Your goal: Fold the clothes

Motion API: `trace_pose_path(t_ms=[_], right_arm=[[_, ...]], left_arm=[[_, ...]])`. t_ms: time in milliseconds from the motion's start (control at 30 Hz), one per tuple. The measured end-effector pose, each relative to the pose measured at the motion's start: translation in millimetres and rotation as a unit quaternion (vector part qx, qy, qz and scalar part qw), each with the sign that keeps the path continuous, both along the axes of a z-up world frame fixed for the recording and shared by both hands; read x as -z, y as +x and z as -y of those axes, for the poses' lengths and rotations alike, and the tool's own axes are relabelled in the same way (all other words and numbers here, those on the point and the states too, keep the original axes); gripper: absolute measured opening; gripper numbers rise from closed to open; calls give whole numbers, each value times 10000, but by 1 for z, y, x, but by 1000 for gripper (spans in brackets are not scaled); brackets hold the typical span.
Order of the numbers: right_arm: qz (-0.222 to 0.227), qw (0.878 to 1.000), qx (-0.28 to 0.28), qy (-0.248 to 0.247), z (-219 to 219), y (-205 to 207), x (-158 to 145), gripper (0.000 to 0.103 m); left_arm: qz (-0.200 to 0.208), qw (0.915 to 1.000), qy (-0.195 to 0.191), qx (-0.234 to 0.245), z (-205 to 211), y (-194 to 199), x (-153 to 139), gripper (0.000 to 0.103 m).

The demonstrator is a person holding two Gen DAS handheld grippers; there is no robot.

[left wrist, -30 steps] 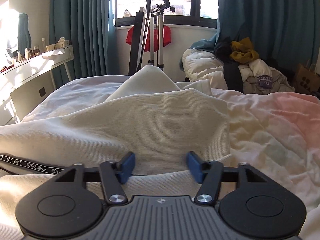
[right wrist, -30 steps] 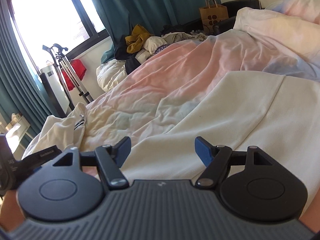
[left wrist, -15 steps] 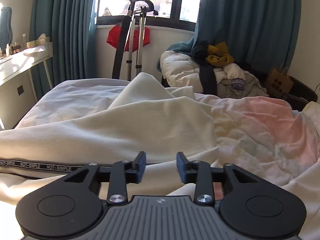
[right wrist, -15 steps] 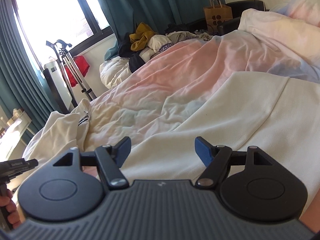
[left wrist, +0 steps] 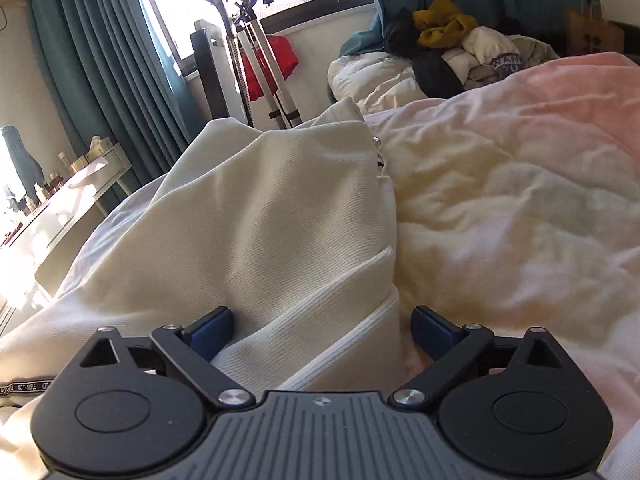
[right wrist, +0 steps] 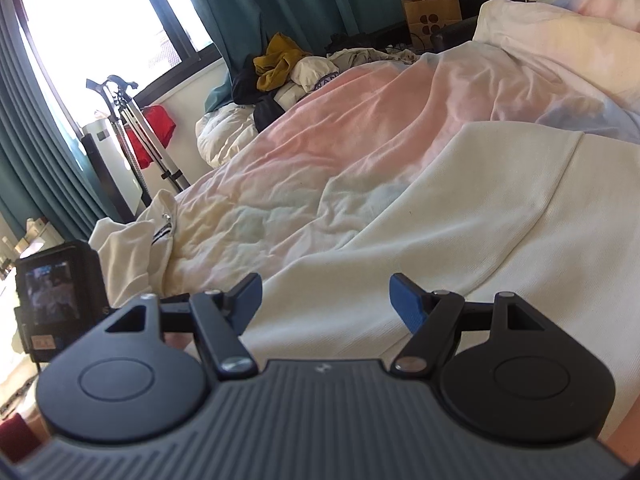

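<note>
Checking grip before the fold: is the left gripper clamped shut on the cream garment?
No, the left gripper is open, its blue pads apart around the cream garment.

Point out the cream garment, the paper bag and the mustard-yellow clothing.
cream garment (left wrist: pixel 280 216), left wrist view, on its raised fold.
paper bag (right wrist: pixel 431 10), right wrist view, on its front.
mustard-yellow clothing (right wrist: pixel 276 62), right wrist view, mid-bundle.

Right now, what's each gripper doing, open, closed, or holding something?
Left gripper: open, astride a ridge of the cream garment, not clamped.
Right gripper: open, holding nothing.

One cream garment (left wrist: pixel 280 216); one pastel duvet (left wrist: pixel 520 184); one clothes heap (left wrist: pixel 452 48); one paper bag (right wrist: pixel 430 10); two open grippers.
</note>
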State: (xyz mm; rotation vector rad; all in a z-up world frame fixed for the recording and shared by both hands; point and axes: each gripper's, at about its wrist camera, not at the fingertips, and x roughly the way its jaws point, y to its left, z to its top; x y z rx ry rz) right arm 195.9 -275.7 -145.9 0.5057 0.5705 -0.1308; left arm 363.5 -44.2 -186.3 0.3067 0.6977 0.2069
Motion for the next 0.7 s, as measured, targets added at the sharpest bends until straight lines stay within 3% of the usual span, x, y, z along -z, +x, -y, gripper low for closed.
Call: trace_pose_path(t_ms=[33,100,133,167,300,467,567,700], right_arm=[[-45,10000,-2,30,1,2,3,74],[-124,9999,11,78,1,6,8,74],[-157,9998,22,95,2,7,10,74],[-176,9998,27,103,2,8,11,74],[-122,9997,-2,203,5,2,10,74],[163,9989,-273,352,5,-8,2,74],[311,9952,-670,635,0,-12,1,74],[432,9886,-1274,678,-17,-11,-2,74]], left_arm=[[19,9999,-96,-91,-5,0,-3,72],[-17,9992,-405,22,-19,-5,-14,58],[-2,9981,-616,0,-28,-11,-22,39],[12,9966,-826,-22,-37,-18,-31,26],[368,9833,-1782,-78,-81,-61,-77,24],[936,9481,-2968,-654,-167,-133,-125,24],[1163,9313,-3315,-961,-212,-172,-126,24],[1271,9083,-3809,-1173,-251,-203,-101,25]])
